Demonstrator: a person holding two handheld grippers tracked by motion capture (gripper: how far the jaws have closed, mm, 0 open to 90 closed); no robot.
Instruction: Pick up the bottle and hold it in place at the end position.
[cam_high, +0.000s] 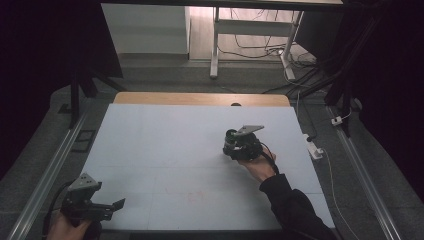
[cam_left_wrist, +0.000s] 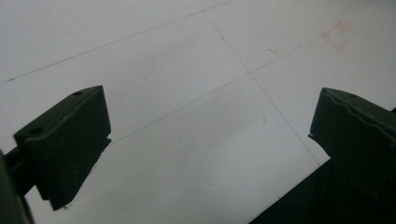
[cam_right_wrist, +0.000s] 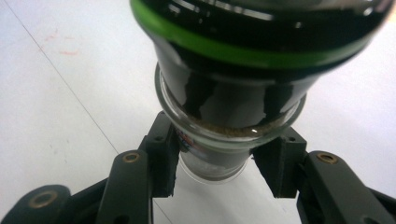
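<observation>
Currently held: right claw (cam_right_wrist: 219, 168) clamps a glass jar (cam_right_wrist: 224, 116) with a green band low on its narrow base, above mid-counter (cam_high: 165, 145).
Slip risk: smooth glass with small pad contact; the top-heavy jar could tilt or drop.
Left claw (cam_left_wrist: 210, 135): jaws wide, empty, near the counter's front-left corner.
Count: one jar, two claws.
</observation>
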